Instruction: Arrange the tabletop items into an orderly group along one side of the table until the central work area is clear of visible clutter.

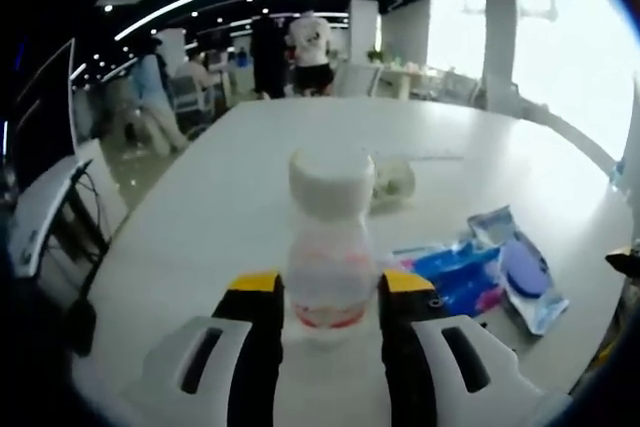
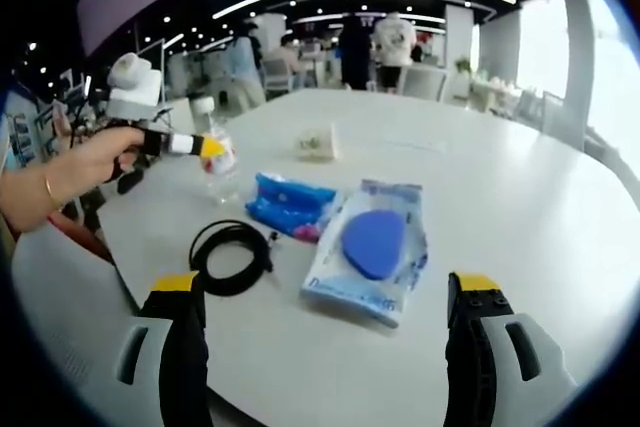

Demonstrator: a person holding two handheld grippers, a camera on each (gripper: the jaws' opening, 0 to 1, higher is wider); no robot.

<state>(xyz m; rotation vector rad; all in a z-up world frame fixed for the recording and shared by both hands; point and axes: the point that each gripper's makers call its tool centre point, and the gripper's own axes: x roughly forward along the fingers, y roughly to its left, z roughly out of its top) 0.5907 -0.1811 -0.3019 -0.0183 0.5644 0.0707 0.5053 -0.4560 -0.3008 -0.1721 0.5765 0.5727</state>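
Bottle (image 1: 329,247), clear plastic with a white cap and a reddish label, stands upright on the white desk (image 1: 240,197) between the 2 fingers of the left gripper (image 1: 330,312); the fingers sit close against its sides, gripping it. In the right gripper view the same bottle (image 2: 220,162) is near the desk's left edge, with the left gripper (image 2: 200,146) on it and a person's hand (image 2: 95,162) around the gripper's handle.

Just right of the bottle lies a blue packet (image 2: 290,205), touching a larger clear pouch (image 2: 372,247) that holds a blue oval object. A coiled black cable (image 2: 232,255) lies in front of the blue packet, near the bottle. A small crumpled wrapper (image 2: 316,141) rests farther back, apart from the others; in the left gripper view it sits just behind the bottle (image 1: 394,181).

The right gripper (image 2: 335,332) hangs above the near edge of the desk with its fingers spread wide, nothing between them. People stand in the room beyond the desk.
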